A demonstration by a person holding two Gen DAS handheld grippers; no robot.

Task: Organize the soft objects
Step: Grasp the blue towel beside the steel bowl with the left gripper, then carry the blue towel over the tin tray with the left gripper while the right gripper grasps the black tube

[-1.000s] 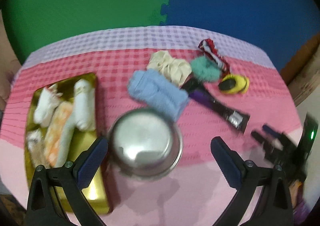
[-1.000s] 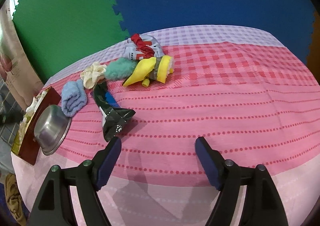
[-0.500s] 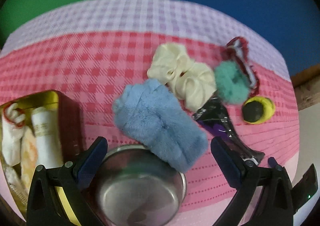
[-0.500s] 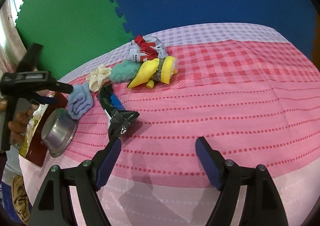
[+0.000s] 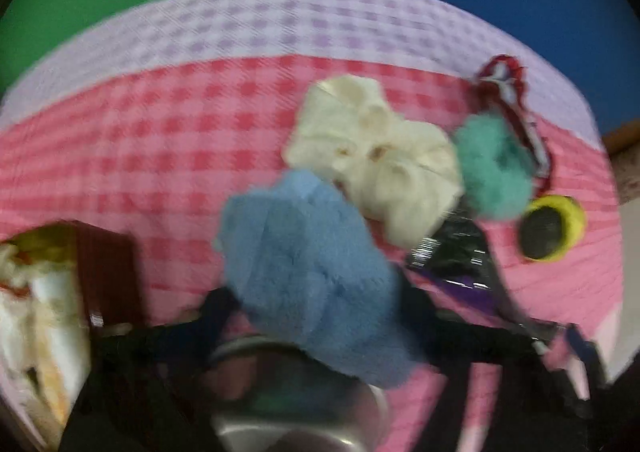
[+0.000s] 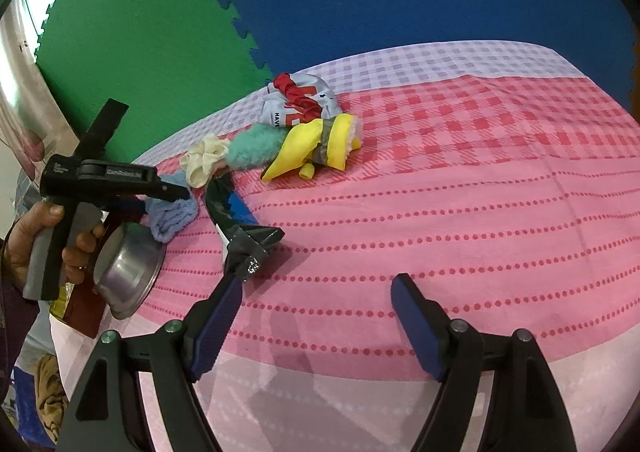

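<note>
In the left wrist view, blurred by motion, the left gripper is closing its dark jaws around the fluffy light-blue folded cloth, which is lying between them on the pink checked tablecloth; whether the pads are already pressing it is too smeared to tell. The cloth's near end is overlapping the rim of the round steel bowl. Just beyond it a cream ruffled scrunchie is touching a teal fuzzy pom-pom, with a yellow-and-black soft piece to their right. A dark-red-sided tin is holding pale rolled cloths at the left.

In the right wrist view, the right gripper is hovering released over bare tablecloth, nothing between its blue pads. At the left, a hand is gripping the left gripper's handle, its tip reaching down onto the blue cloth beside the bowl.
</note>
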